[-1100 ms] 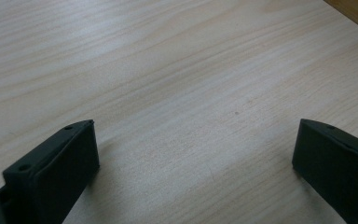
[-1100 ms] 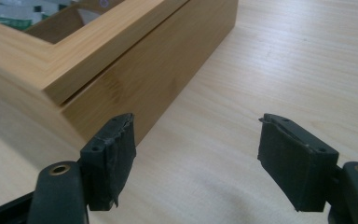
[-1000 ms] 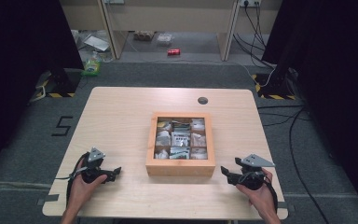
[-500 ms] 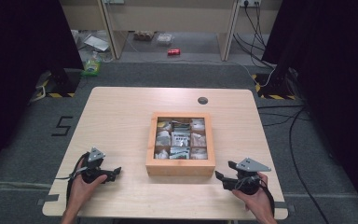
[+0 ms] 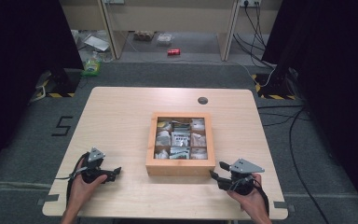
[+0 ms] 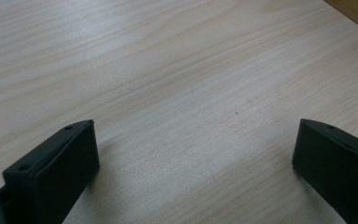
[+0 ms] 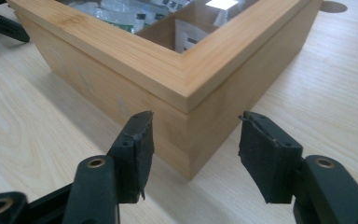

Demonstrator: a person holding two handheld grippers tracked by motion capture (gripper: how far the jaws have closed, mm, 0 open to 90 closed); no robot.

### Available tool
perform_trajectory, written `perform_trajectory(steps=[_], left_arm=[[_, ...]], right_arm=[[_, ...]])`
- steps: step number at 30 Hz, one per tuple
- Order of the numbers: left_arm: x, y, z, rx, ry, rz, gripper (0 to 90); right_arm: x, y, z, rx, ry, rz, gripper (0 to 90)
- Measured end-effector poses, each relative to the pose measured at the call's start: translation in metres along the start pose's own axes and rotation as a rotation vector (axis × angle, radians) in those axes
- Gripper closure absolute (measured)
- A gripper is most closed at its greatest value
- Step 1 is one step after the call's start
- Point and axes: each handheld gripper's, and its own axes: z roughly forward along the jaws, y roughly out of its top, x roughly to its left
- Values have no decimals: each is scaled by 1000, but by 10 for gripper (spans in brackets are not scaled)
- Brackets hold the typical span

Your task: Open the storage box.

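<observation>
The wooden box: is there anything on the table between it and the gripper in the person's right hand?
Nothing visible. The right gripper has open jaws aimed at the near corner of the wooden box, with just bare table between them.

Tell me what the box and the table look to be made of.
Box: apparently bamboo or light wood, smooth satin finish; fine straight grain and a lid seam show. Table: pale wood or wood-look laminate, matte with soft sheen; which one cannot be told.
</observation>
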Motion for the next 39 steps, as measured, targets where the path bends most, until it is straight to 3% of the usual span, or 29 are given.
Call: perform_trajectory(steps=[10, 26, 39], left_arm=[[0, 0, 0, 0, 0, 0, 0], [0, 0, 0, 0, 0, 0, 0], [0, 0, 0, 0, 0, 0, 0]], right_arm=[[4, 3, 9, -3, 9, -14, 533], [7, 7, 9, -26, -11, -45, 526], [8, 15, 8, -48, -11, -23, 526]])
